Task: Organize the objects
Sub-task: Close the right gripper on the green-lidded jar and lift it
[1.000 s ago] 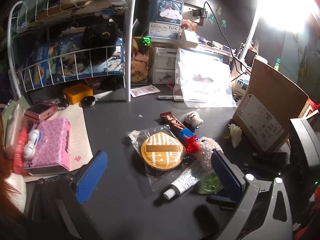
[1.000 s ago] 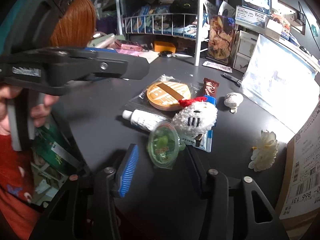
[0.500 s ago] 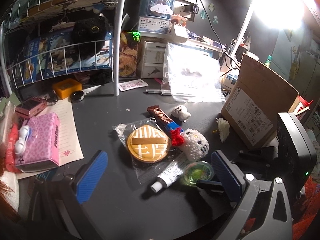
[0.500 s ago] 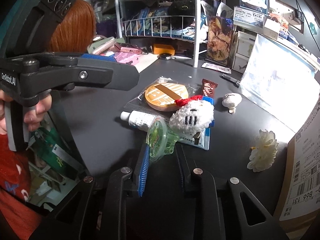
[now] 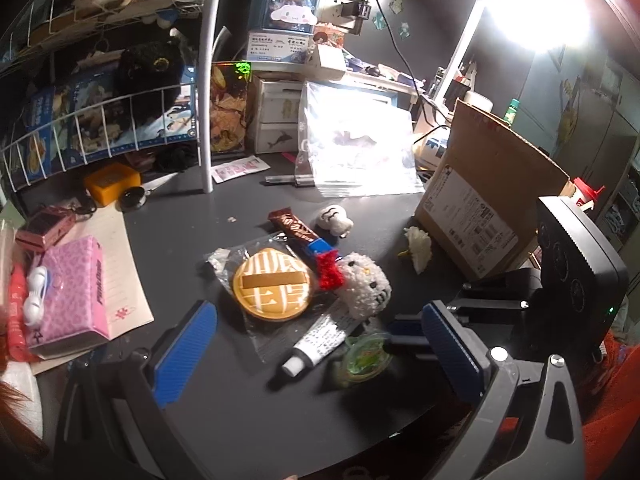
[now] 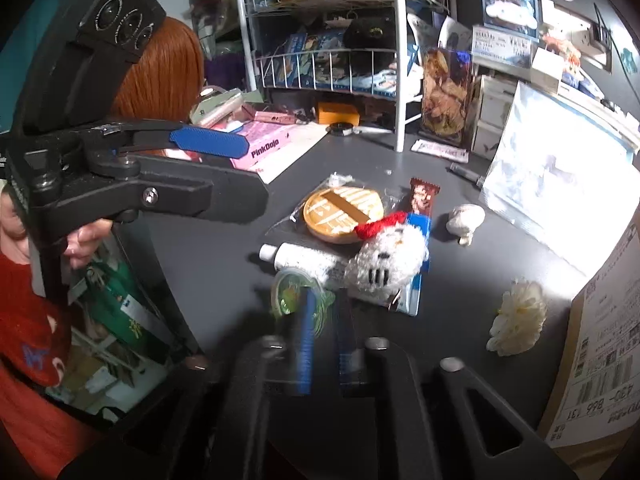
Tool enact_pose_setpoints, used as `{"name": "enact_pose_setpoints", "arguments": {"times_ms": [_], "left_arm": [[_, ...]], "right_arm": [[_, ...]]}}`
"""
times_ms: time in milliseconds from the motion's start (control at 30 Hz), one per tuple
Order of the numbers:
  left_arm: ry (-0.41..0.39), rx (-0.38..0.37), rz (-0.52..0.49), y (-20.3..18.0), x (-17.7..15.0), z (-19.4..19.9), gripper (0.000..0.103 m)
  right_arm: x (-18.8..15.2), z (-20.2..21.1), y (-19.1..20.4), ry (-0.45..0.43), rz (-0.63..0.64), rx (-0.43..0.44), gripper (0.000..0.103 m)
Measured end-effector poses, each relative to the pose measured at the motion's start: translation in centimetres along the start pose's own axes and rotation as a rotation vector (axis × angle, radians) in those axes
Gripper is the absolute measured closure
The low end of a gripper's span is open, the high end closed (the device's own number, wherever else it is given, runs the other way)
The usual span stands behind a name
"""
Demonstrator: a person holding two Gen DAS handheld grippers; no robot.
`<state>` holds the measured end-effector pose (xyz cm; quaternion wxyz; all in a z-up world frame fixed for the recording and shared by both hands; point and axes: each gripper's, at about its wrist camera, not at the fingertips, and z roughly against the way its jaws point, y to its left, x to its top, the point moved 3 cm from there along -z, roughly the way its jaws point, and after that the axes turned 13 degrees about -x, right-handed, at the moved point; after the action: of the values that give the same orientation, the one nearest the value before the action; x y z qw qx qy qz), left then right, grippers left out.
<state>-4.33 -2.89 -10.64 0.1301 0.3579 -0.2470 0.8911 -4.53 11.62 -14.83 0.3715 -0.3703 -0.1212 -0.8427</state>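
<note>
A small clear green jelly cup (image 6: 294, 296) is pinched on edge between the fingers of my right gripper (image 6: 325, 308), lifted just off the dark desk; it also shows in the left wrist view (image 5: 366, 358). Beside it lie a white tube (image 5: 318, 338), a white plush cat with a red bow (image 5: 366, 286), a round orange disc in a clear bag (image 5: 273, 286), a chocolate bar (image 5: 294, 226) and a white flower (image 5: 418, 246). My left gripper (image 5: 320, 360) is open and empty, hovering over the near desk edge.
A wire rack (image 5: 100, 120) with books stands at the back left. A pink box (image 5: 70, 280) lies on paper at left. A cardboard box (image 5: 480, 200) stands at right, a plastic bag (image 5: 356, 148) behind. A small white plush (image 5: 334, 220) sits mid-desk.
My right gripper has closed on the green jelly cup, tipped it on edge and drawn it back a little. The left gripper has pulled back slightly and stays open.
</note>
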Motion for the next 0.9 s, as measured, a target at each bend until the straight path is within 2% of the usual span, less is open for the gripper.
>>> {"name": "enact_pose_setpoints", "arguments": {"times_ms": [67, 133, 333, 433, 500, 533, 767, 900], "left_arm": [[-0.002, 0.002, 0.014, 0.3, -0.3, 0.1, 0.001], [-0.004, 0.002, 0.030, 0.7, -0.7, 0.2, 0.001], [0.005, 0.003, 0.062, 1.5, -1.5, -0.2, 0.001], [0.014, 0.001, 0.066, 1.6, -1.9, -0.3, 0.001], [0.021, -0.003, 0.067, 1.6, -2.0, -0.4, 0.001], [0.026, -0.007, 0.067, 1.7, -2.1, -0.5, 0.001], [0.070, -0.069, 0.052, 0.9, -2.3, -1.5, 0.003], [0.106, -0.121, 0.050, 0.5, -2.5, -2.4, 0.027]], "right_arm": [[-0.2, 0.4, 0.2, -0.021, 0.010, -0.006, 0.059], [-0.4, 0.5, 0.5, -0.033, 0.036, -0.026, 0.059], [-0.9, -1.3, 1.8, 0.001, 0.054, -0.007, 0.059], [-0.9, -2.3, 2.0, 0.012, 0.046, -0.025, 0.061], [-0.8, -2.5, 2.2, 0.000, 0.059, -0.043, 0.074], [-0.8, -2.5, 2.3, -0.003, 0.061, -0.044, 0.077], [-0.9, -2.3, 1.9, -0.024, 0.042, -0.028, 0.081], [-0.9, -2.2, 1.7, -0.027, 0.033, -0.015, 0.082]]}}
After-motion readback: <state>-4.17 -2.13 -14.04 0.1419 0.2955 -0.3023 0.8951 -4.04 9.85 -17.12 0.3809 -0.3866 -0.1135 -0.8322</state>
